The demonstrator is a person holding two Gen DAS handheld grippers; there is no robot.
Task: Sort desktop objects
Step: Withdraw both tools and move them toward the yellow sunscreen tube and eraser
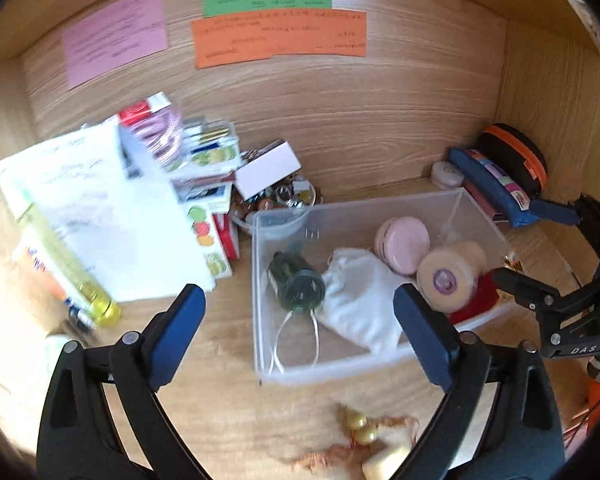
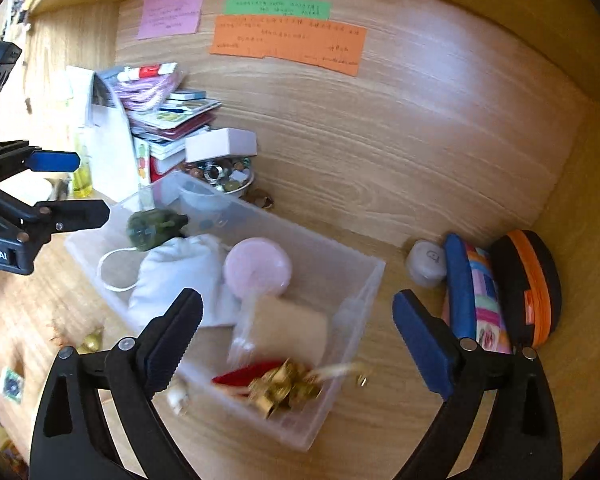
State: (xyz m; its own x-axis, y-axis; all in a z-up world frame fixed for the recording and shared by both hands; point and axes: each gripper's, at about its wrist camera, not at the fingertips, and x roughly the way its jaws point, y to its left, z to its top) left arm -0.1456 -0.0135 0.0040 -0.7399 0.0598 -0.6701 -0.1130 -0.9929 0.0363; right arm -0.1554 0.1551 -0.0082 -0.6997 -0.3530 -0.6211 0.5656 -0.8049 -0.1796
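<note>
A clear plastic bin (image 1: pixel 256 300) (image 2: pixel 364 280) stands on the wooden desk. In it lie a dark green bottle (image 1: pixel 298 280) (image 2: pixel 156 228), a white cloth pouch (image 1: pixel 356 300) (image 2: pixel 180 276), a pink round compact (image 1: pixel 404 244) (image 2: pixel 258 266), a cream round tin (image 1: pixel 448 280) and a red and gold trinket (image 2: pixel 284 388). My left gripper (image 1: pixel 298 300) (image 2: pixel 76 186) hovers open over the bin's left half, nothing between its pads. Above the bin's near right corner my right gripper (image 2: pixel 298 298) (image 1: pixel 540 236) is open and empty too.
Books and papers (image 1: pixel 112 208) are piled at the left, with a yellow bottle (image 1: pixel 96 300), a white box (image 1: pixel 268 170) and a bowl of trinkets (image 2: pixel 228 178). A blue pencil case (image 2: pixel 460 288), a black-orange case (image 2: pixel 528 284) and a white case (image 2: pixel 426 264) sit right. Gold bells (image 1: pixel 360 426) lie in front.
</note>
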